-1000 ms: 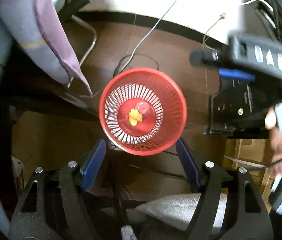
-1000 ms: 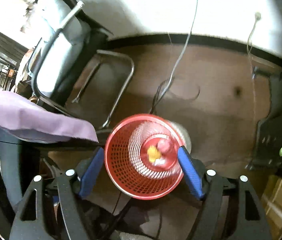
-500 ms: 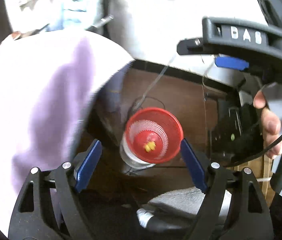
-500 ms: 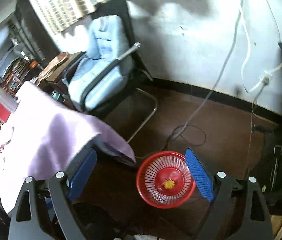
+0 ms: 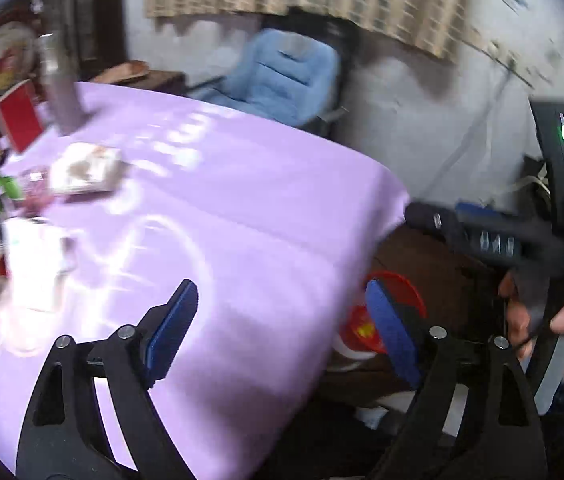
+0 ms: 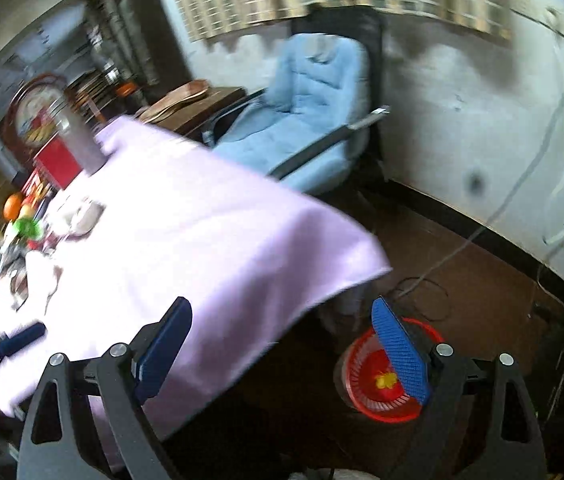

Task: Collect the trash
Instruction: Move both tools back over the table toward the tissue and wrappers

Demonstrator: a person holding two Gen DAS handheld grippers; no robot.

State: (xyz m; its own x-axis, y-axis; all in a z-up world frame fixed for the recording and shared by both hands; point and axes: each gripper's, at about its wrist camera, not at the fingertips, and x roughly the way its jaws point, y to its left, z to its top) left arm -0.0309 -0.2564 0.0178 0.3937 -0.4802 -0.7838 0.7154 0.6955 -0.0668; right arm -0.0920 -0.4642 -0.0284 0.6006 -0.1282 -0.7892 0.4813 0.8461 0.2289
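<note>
Purple tablecloth [image 5: 241,220] lies below both tilted-down grippers, jaws spread, empty.

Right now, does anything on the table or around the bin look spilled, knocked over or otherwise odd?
Nothing stands out. The red basket stands upright on the floor with scraps inside; clutter sits at the far end of the purple tablecloth, too blurred to judge.

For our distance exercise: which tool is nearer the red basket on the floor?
Right, probably. The right tool hangs by the table corner above the red basket; the left tool is farther in over the purple tablecloth. Both have just been opening, empty.
</note>
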